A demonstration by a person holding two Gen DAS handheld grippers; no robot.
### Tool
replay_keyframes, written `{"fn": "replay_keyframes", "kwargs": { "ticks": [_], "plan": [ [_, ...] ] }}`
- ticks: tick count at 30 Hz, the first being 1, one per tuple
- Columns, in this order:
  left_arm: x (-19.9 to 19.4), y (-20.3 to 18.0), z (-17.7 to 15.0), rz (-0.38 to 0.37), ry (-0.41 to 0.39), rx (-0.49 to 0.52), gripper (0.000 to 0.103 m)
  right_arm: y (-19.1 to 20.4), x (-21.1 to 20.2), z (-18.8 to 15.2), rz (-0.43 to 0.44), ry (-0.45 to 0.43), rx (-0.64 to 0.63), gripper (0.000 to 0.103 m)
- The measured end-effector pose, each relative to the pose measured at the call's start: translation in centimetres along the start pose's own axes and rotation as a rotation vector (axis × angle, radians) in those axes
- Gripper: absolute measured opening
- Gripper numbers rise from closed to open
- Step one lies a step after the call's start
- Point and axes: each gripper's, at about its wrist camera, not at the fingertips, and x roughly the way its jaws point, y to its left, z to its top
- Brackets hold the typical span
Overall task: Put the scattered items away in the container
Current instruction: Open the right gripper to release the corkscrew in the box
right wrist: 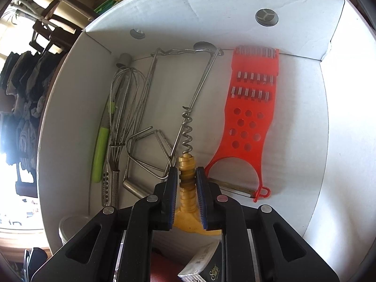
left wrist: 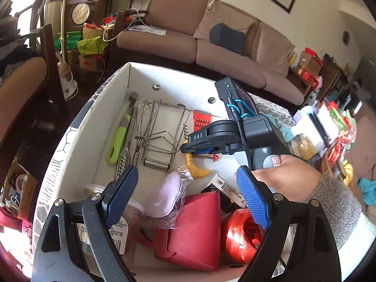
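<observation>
Around the orange plastic grater (right wrist: pixel 251 108), the white cardboard box (right wrist: pixel 235 7) floor lies bare to its right; left, a yellow-handled corkscrew (right wrist: pixel 186 183) and wire whisk (right wrist: pixel 124 108) crowd it.

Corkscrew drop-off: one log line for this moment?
right gripper: shut on corkscrew, inside box, beside red grater | left gripper: jaws open, empty, above box | step: release pending

Daylight strong from your left: window (left wrist: pixel 21 11) blown out in left wrist view, same glare along left edge of right wrist view. White box wall (right wrist: pixel 235 11) bright, near overexposed. Soft shadows under utensils. Heavy fisheye bending, dark vignette at corners. Your near gripper arms slightly soft; centre sharp.
</observation>
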Motion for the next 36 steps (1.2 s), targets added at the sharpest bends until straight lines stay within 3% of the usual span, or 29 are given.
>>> {"fn": "replay_keyframes", "kwargs": {
  "ticks": [3, 6, 11, 16, 21, 26, 30, 36],
  "plan": [
    [0.1, 0.3, 0.0, 0.004, 0.003, -0.006, 0.084, 0.3, -0.1, 0.0, -0.027, 0.002, -0.019, 0.017],
    [0.2, 0.6, 0.0, 0.013, 0.010, -0.011, 0.084, 0.4, -0.4, -0.1, -0.062, 0.008, -0.042, 0.025],
    [0.2, 1.3, 0.0, 0.020, 0.010, -0.034, 0.084, 0.3, -1.5, 0.0, -0.040, 0.005, -0.039, 0.057],
    [-1.2, 3.6, 0.4, 0.019, -0.046, -0.116, 0.084, 0.2, -4.1, 0.5, -0.059, -0.039, -0.051, 0.061],
    [-1.4, 5.1, 0.5, 0.020, -0.046, -0.166, 0.084, 0.4, -5.8, 0.0, -0.099, -0.051, -0.106, 0.062],
    [-1.3, 4.5, 0.5, 0.015, -0.047, -0.151, 0.084, -0.3, -4.0, -0.4, -0.032, -0.014, -0.065, 0.062],
    [-1.1, 4.3, 0.5, 0.022, -0.044, -0.149, 0.084, -0.6, -2.0, -1.0, 0.090, 0.028, 0.003, 0.062],
    [-1.0, 4.5, 0.5, 0.029, -0.040, -0.156, 0.084, 0.0, 0.2, -0.9, 0.183, 0.086, 0.037, 0.063]
  ]
}}
